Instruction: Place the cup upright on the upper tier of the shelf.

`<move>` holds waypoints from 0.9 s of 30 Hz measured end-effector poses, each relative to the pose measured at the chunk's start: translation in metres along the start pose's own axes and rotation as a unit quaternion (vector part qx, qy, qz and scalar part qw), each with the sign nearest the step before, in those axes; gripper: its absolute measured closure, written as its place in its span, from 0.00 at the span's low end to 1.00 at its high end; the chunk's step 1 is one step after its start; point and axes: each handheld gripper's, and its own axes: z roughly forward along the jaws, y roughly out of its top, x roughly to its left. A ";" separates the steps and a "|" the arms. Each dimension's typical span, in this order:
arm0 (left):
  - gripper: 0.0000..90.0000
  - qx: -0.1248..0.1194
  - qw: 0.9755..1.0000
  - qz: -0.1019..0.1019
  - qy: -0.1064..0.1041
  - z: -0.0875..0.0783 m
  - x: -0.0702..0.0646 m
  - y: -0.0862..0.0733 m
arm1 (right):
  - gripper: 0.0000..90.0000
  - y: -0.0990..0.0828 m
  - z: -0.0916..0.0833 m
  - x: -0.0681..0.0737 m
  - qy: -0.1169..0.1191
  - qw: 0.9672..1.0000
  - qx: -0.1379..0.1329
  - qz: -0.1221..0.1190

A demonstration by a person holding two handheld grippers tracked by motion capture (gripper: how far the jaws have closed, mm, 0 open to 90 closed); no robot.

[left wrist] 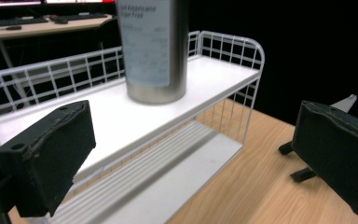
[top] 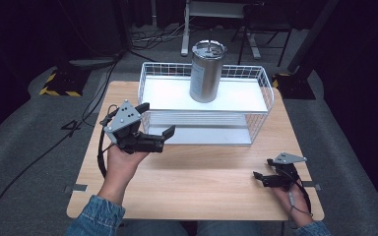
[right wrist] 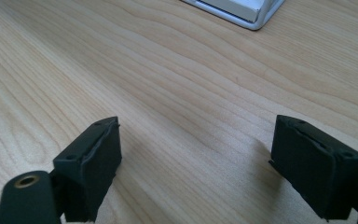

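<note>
High view first: a tall stainless steel canister with a metal lid stands upright on the upper white shelf of a white wire rack, which sits at the far edge of the wooden table. The canister is a little right of the shelf's middle, clear of the wire rail on every side, its long axis vertical. The left gripper is lifted off the table just before the rack's near left corner, jaws spread wide and pointing toward the rack, about level with the upper shelf. From it the canister lies ahead and to the right, well apart yet. In the left gripper view the canister's lower body, with a pale printed label, rises between the two black pads, nearer the left one, and the shelf's front rail crosses between gripper and canister. The right gripper rests low near the table's near right corner, jaws also spread with nothing between them; its own view shows bare wood and a corner of the rack's base far off. I'd judge the left hand plainly the nearer; its reach must pass above the rail and meet the canister side-on, the jaws straddling its round wall.
</note>
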 end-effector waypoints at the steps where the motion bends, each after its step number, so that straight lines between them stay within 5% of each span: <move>1: 0.00 0.003 1.000 0.000 0.002 -0.001 0.001 -0.004 | 0.18 0.000 0.000 0.000 0.000 1.000 0.000 0.000; 6: 0.00 0.020 0.999 0.028 0.011 -0.006 0.006 -0.029 | 0.19 0.000 -0.001 0.000 0.001 1.000 -0.001 -0.001; 21: 0.00 0.070 0.997 0.010 0.024 -0.017 0.021 -0.088 | 0.19 -0.001 -0.001 0.001 0.000 1.000 -0.001 -0.003; 27: 0.00 0.107 0.994 0.006 0.031 -0.013 0.029 -0.122 | 0.19 -0.001 -0.001 0.001 0.000 1.000 -0.002 -0.004</move>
